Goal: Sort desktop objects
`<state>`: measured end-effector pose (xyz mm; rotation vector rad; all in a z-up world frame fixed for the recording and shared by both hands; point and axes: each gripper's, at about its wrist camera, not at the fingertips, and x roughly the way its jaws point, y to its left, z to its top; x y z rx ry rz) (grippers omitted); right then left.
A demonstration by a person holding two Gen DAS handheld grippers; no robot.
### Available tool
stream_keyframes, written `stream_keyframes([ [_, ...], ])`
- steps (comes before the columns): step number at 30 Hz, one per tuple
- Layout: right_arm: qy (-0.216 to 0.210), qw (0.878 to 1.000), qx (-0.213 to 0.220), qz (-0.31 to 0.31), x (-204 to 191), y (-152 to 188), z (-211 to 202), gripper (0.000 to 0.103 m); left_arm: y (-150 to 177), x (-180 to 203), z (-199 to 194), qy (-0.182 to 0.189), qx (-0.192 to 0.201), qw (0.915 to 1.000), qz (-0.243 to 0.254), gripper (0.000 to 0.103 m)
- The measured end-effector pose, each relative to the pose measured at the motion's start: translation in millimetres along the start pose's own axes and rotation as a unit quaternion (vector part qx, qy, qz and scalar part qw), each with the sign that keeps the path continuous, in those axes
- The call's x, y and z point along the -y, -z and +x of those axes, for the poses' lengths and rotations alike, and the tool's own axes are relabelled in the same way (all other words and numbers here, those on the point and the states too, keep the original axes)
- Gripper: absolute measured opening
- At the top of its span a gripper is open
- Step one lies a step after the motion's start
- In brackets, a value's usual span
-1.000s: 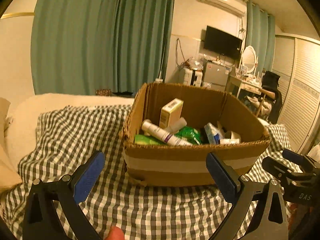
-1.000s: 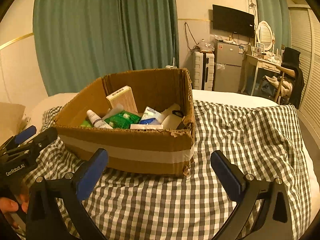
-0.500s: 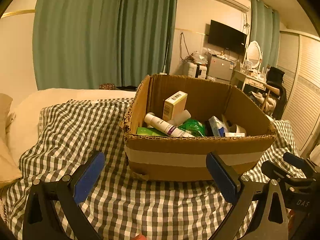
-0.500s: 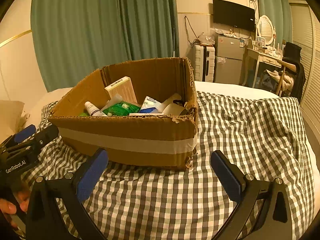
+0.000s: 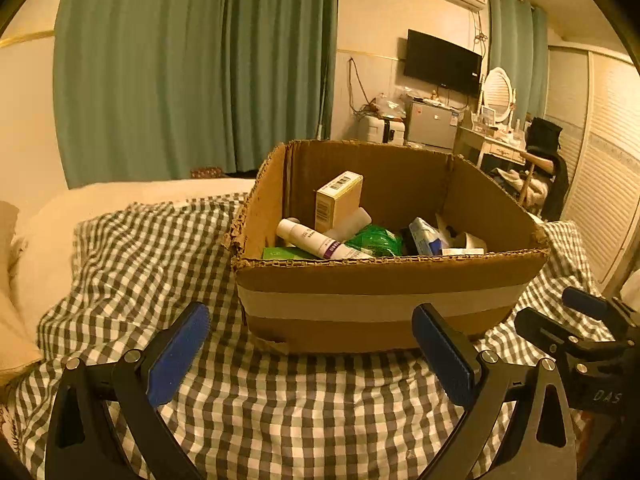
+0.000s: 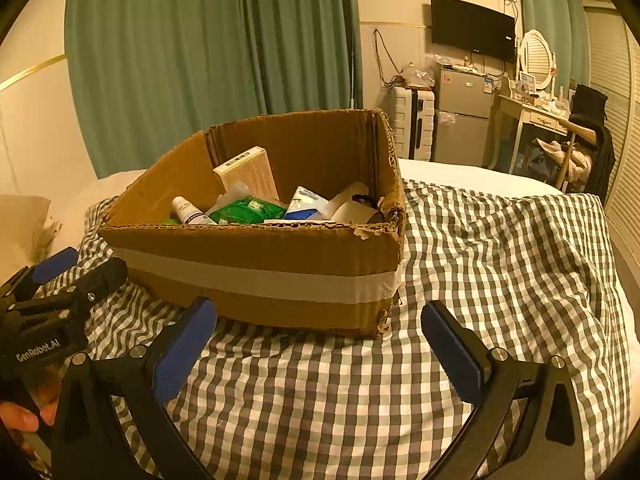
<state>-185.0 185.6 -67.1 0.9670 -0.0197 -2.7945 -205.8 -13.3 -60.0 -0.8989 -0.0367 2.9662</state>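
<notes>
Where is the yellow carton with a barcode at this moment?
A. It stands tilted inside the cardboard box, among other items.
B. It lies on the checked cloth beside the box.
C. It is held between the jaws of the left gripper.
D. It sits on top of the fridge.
A: the yellow carton leans inside the cardboard box, above a white tube; both grippers are open and empty.

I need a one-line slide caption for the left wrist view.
Open left gripper faces a cardboard box of toiletries on a checked cloth.
</notes>
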Motion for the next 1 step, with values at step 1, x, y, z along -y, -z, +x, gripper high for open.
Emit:
stream_keyframes([
  [1,0.000,1.000,0.000,0.000,0.2,0.1,-0.2,0.103,0.0,0.8,0.1,0.000,-0.001,1.0000,0.001,0.103],
])
